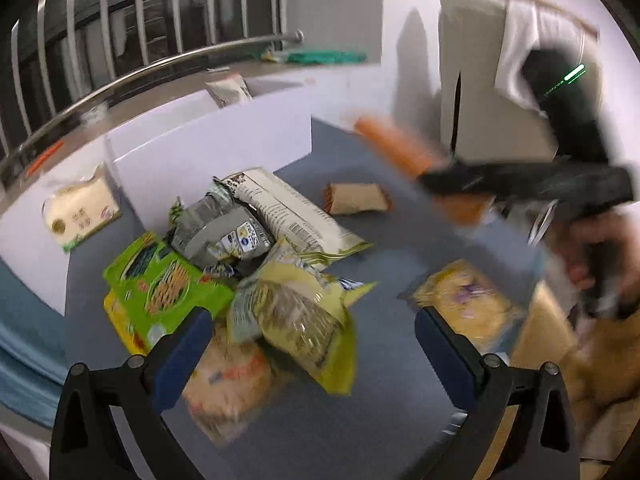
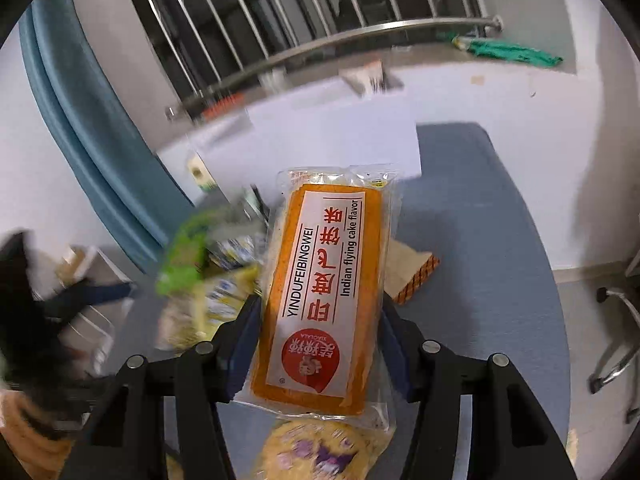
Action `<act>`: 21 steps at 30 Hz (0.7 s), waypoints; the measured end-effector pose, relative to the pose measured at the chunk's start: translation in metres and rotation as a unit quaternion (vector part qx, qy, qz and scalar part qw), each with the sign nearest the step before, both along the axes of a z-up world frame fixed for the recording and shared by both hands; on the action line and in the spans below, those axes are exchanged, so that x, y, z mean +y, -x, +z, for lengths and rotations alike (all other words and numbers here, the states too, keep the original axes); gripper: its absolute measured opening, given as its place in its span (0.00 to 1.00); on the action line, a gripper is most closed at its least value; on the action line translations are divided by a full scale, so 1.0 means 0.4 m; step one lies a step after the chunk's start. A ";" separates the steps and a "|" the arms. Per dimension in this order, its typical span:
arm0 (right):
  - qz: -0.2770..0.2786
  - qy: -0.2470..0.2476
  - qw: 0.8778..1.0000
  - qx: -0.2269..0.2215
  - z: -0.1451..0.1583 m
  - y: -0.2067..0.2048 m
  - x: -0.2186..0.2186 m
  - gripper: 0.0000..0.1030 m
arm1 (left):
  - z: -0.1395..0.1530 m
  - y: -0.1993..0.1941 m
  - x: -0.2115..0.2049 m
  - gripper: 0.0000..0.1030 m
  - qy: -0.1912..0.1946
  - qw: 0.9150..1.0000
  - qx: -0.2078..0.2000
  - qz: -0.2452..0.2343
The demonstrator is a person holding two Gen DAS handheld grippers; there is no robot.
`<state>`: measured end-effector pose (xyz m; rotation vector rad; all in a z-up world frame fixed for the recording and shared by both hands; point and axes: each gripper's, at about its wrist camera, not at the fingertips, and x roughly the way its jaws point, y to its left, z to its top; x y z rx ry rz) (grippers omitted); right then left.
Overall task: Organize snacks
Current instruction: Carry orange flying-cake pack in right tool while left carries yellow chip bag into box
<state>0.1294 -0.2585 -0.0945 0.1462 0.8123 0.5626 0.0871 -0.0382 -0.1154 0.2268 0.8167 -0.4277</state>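
Observation:
My right gripper is shut on an orange Indian flying cake packet and holds it above the grey table. The same packet shows blurred in the left wrist view, with the right gripper behind it. My left gripper is open and empty above a pile of snacks: a green packet, a yellow bag, a grey pouch and a white bag. A brown wafer packet lies apart; it also shows in the right wrist view.
A white box wall stands behind the pile, with a cream packet inside it. A yellow round snack lies at the right, and shows in the right wrist view. A metal railing runs behind. A chair base stands on the floor.

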 end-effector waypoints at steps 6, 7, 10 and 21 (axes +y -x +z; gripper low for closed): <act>-0.007 -0.029 0.999 -0.028 0.058 0.077 -0.059 0.59 | -0.092 -0.096 -0.068 0.80 -0.110 0.993 0.037 -0.020; -0.009 -0.031 0.999 -0.030 0.062 0.087 -0.069 0.59 | -0.103 -0.101 -0.072 0.76 -0.122 0.991 0.042 -0.019; -0.011 -0.030 0.999 -0.031 0.064 0.093 -0.074 0.59 | -0.095 -0.098 -0.059 0.70 -0.101 0.994 0.049 -0.021; 0.014 -0.043 0.998 -0.037 0.093 0.015 -0.024 0.59 | 0.143 -0.054 0.157 0.69 0.189 0.980 -0.037 0.047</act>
